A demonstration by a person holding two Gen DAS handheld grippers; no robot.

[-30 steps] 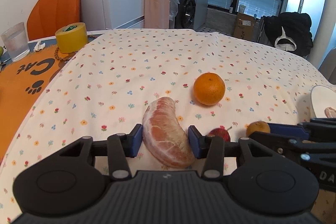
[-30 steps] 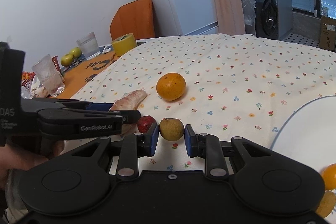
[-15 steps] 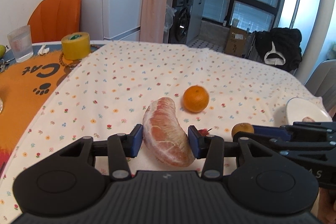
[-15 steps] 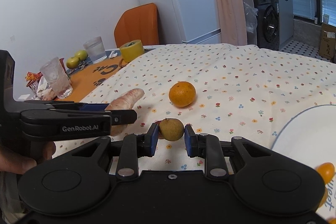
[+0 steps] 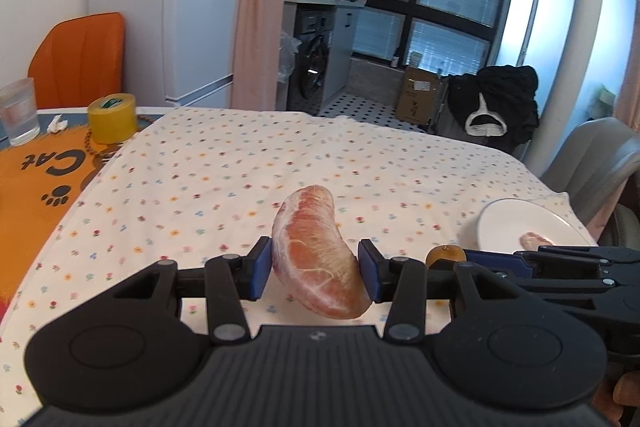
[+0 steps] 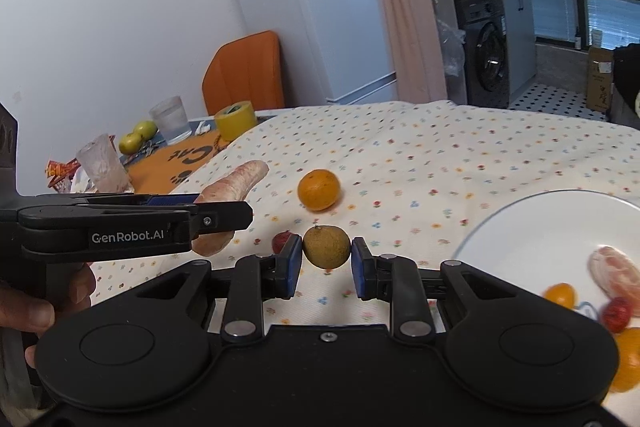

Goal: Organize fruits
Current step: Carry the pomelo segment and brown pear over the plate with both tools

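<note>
While white plate (image 6: 500, 227) holds fruit, left gripper (image 5: 315, 273) clamps pomelo segment (image 5: 316, 259), right gripper (image 6: 326, 265) clamps longan (image 6: 326, 247)

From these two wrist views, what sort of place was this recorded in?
Most likely a home dining area beside a kitchen or laundry nook: a table with a floral tablecloth, a washing machine under a counter, and a white fridge.

White wall (image 6: 120, 27) on the left, white refrigerator (image 5: 192, 7) beside it. Pink curtain (image 5: 260, 7) hangs at the kitchen opening. Washing machine (image 5: 316, 67) under a counter; black-and-white tiled floor (image 5: 360, 107). Dark-framed windows (image 5: 432, 7) admit daylight. Orange chair (image 5: 80, 59) behind the table's floral tablecloth (image 5: 240, 167). Grey chair (image 5: 596, 155) at right.
</note>
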